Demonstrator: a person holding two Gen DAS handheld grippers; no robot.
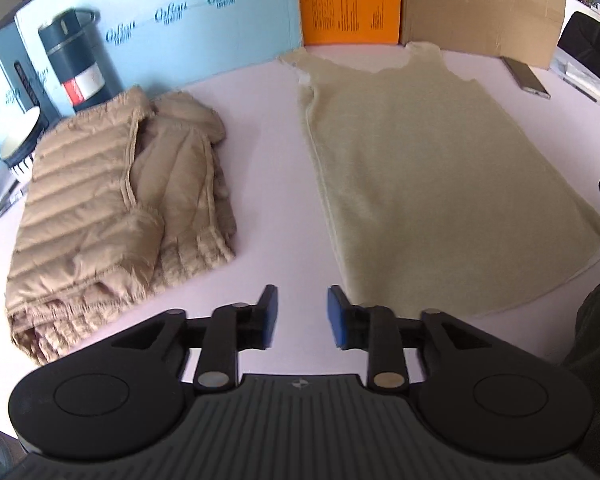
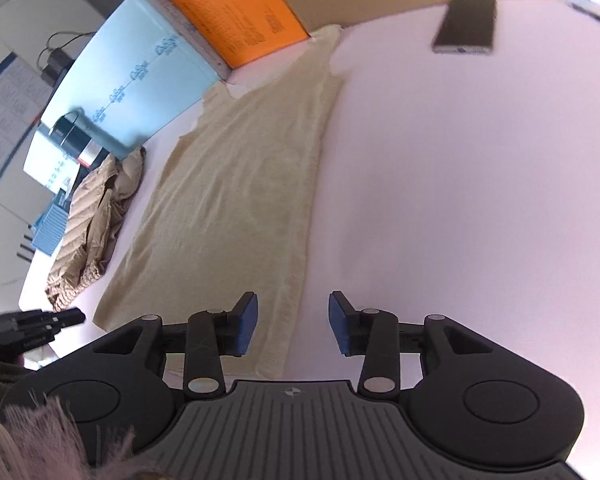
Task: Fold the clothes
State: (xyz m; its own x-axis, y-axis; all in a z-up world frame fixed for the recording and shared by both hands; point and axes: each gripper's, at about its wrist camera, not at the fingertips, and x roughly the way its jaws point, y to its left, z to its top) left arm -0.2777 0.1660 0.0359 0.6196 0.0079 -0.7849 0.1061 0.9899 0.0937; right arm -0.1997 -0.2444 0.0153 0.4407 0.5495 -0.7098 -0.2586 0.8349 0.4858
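Above the pale table, both my grippers, left and right, tilt downward at the cream vest's near hem, jaws parted, holding nothing.

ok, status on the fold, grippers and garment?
Left gripper open, empty. Right gripper open, empty, over vest's edge. Cream vest flat, unfolded. Puffer jacket already folded alongside; nothing in the way.

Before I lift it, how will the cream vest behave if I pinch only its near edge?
The cream vest lies flat and thin on the table, so it will probably hang limp and drape. It looks light. Its surface seems fuzzy, so the fingers should likely hold it without slipping.
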